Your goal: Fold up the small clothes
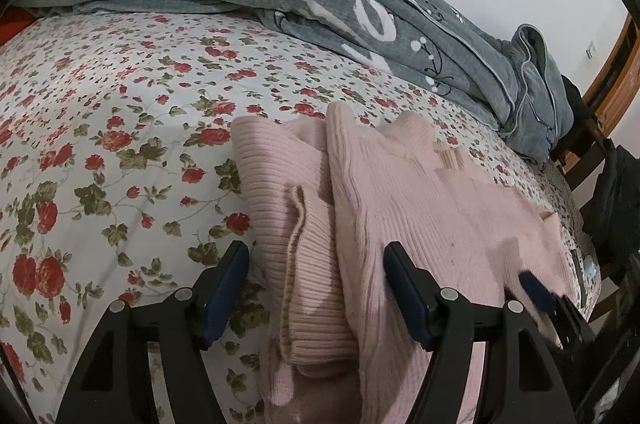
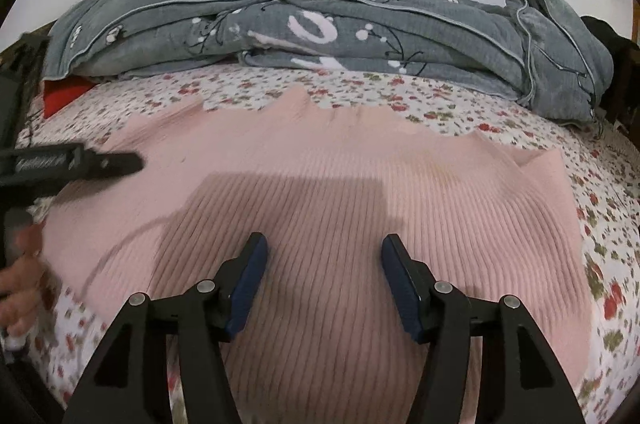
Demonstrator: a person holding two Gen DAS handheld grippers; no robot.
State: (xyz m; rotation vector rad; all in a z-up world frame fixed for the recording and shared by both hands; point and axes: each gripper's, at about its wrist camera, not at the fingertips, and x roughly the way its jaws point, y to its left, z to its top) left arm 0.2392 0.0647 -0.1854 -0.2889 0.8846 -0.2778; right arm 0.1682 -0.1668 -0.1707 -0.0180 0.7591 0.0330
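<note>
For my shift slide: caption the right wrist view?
Open right gripper poised over pink ribbed sweater on floral bedsheet.

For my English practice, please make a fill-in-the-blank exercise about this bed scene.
1. The ribbed sweater is ____ in colour.
2. The bedsheet has a pattern of red ____.
3. A crumpled grey ____ lies along the wall side of the bed.
4. Both the left claw and the right claw stand ____.

Missing words: pink; flowers; quilt; open

no legible text, quilt [image 2: 320, 28] lettering unclear
</note>
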